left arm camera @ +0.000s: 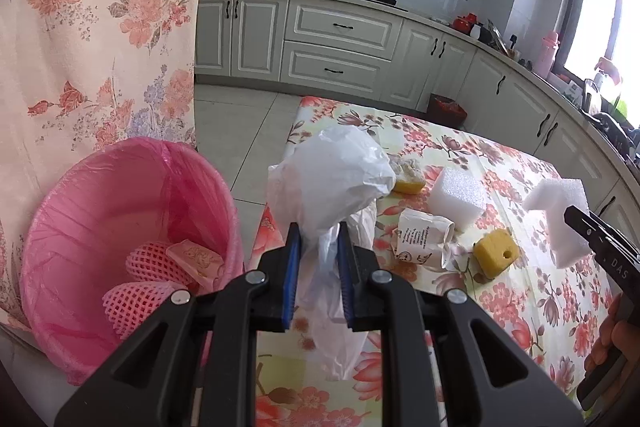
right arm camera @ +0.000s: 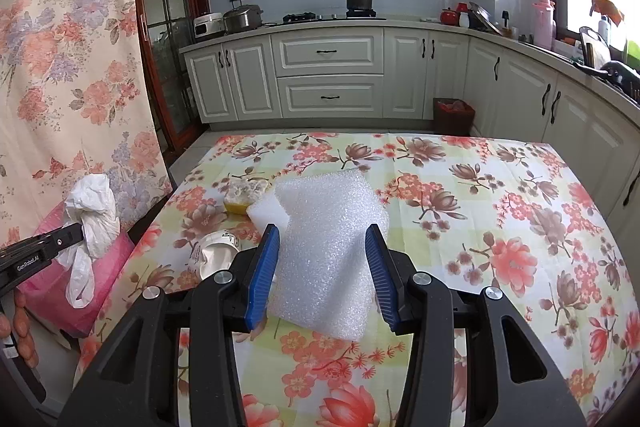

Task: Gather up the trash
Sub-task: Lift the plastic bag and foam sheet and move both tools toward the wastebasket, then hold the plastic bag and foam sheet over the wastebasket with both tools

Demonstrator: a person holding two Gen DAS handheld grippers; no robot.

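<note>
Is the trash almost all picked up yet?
Partly. The pink bin already holds pink foam nets and a wrapper. The left gripper grips a white plastic bag; the right gripper grips a foam piece. Left on the table: foam block, crumpled paper cup, two yellow sponges.

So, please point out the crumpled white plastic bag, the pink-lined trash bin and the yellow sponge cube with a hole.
crumpled white plastic bag [left arm camera: 336,171]: left wrist view, upper bulge.
pink-lined trash bin [left arm camera: 100,195]: left wrist view, inner wall.
yellow sponge cube with a hole [left arm camera: 494,255]: left wrist view, front face.
</note>
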